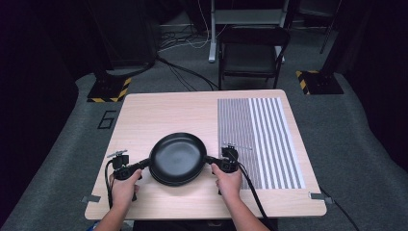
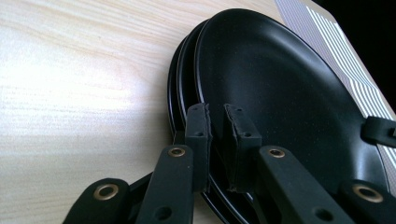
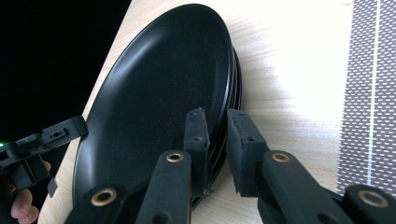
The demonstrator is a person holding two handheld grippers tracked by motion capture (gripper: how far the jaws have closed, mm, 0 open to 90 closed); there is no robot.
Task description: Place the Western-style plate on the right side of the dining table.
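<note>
Gripping a stack of black plates [image 1: 177, 159] from both sides, near the front middle of the wooden table [image 1: 144, 115]. I'm pinching its left rim with my left gripper [image 1: 142, 164] and its right rim with my right gripper [image 1: 210, 160], jaws narrow on both. Striped mat [image 1: 262, 139] is sitting just right of the stack.

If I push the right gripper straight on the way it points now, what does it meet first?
The stack of black plates: the right gripper already has its jaws astride the rim. Farther along that line sits the left gripper at the opposite rim, though depth is hard to judge.
</note>
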